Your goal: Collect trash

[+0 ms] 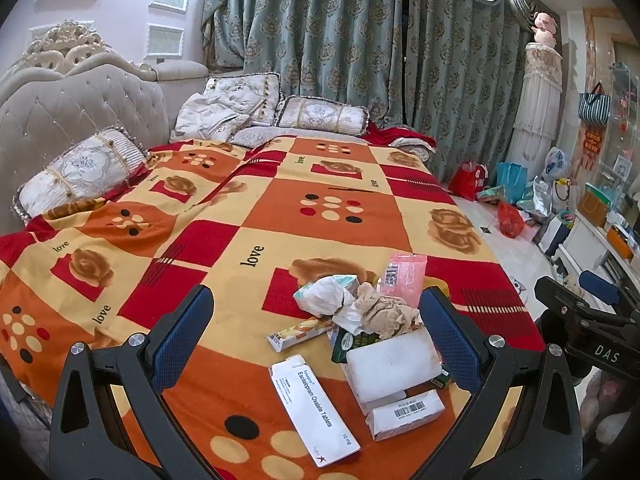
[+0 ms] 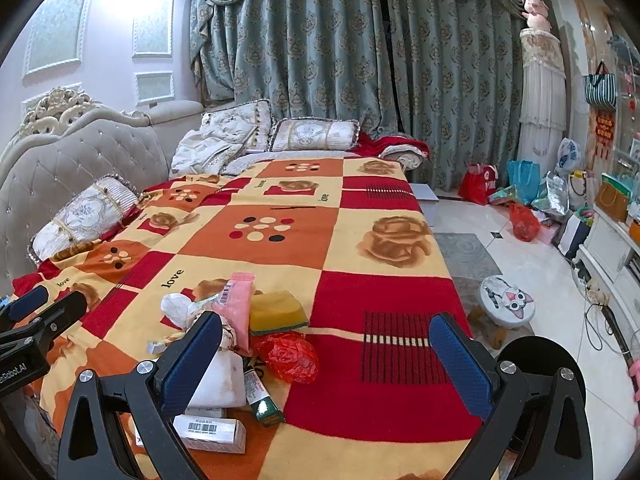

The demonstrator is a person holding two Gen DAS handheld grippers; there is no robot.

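Gaping wide and empty, both claws hover above bed litter.

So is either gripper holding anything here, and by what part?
Nothing is held. The left gripper and right gripper are both open above the trash pile on the bed.

My right gripper hung wide open over the near end of the bed, holding nothing. By its left finger, near the bed's front left corner, lay a trash pile: a yellow sponge, a crumpled red plastic bag, a pink packet and a barcoded white box. My left gripper showed at the left edge.
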